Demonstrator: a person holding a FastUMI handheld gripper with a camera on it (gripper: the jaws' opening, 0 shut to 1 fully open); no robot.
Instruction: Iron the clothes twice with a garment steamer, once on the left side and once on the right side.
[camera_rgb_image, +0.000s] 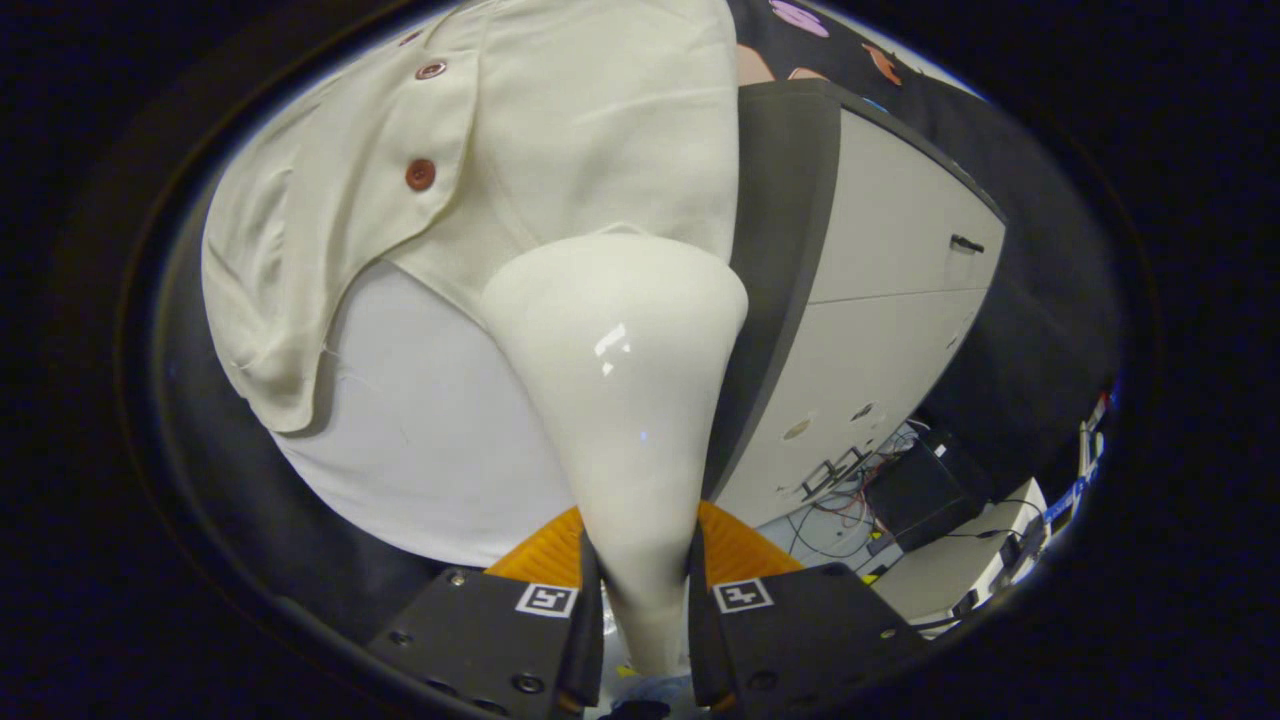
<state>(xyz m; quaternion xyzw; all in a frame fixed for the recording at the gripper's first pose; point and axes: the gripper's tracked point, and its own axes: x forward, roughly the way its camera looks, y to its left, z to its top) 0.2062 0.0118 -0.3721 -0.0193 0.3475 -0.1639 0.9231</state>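
Observation:
My gripper (641, 590) is shut on the narrow handle of a glossy white garment steamer (625, 380). The steamer widens upward to its head, which presses against a cream shirt (590, 120) just beyond the fingers. Two dark red buttons (420, 174) run along the shirt's placket, left of the steamer head. The shirt's lower hem hangs loose at the left over a white layer (420, 420) beneath it. The steamer head hides the cloth right behind it.
A grey and white cabinet (880, 330) with a dark edge panel stands right of the shirt. On the floor below it lie tangled cables (850, 500), a black box (925, 490) and a white box (960, 565).

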